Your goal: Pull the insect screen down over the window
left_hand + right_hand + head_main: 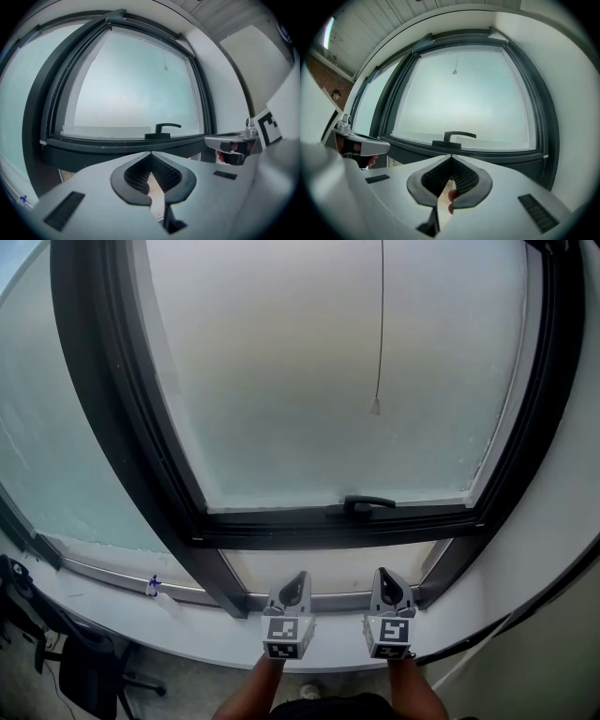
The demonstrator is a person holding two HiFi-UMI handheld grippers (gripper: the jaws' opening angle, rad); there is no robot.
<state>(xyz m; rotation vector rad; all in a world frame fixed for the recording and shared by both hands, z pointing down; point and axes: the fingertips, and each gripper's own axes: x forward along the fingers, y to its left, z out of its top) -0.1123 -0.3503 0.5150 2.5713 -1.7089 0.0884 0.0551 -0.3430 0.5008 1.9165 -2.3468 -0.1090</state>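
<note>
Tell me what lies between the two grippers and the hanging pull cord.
In the head view: the window's dark lower frame bar with its handle, then bare pale pane up to the cord.

My left gripper (298, 579) and right gripper (384, 576) hung side by side with their jaws shut. There was a clear gap between them and open air ahead as far as the dark window frame (328, 527). The black handle (368, 503) stuck out from the frame's lower rail, above my tips, and was the nearest thing to catch on. Higher up, the thin cord (381, 324) and its small toggle (375, 407) hung in front of the pale pane with free room all round. The white sill (187, 620) lay under my tips. The wall (562, 531) closed in on my right, and a chair (89, 673) stood low on my left.
</note>
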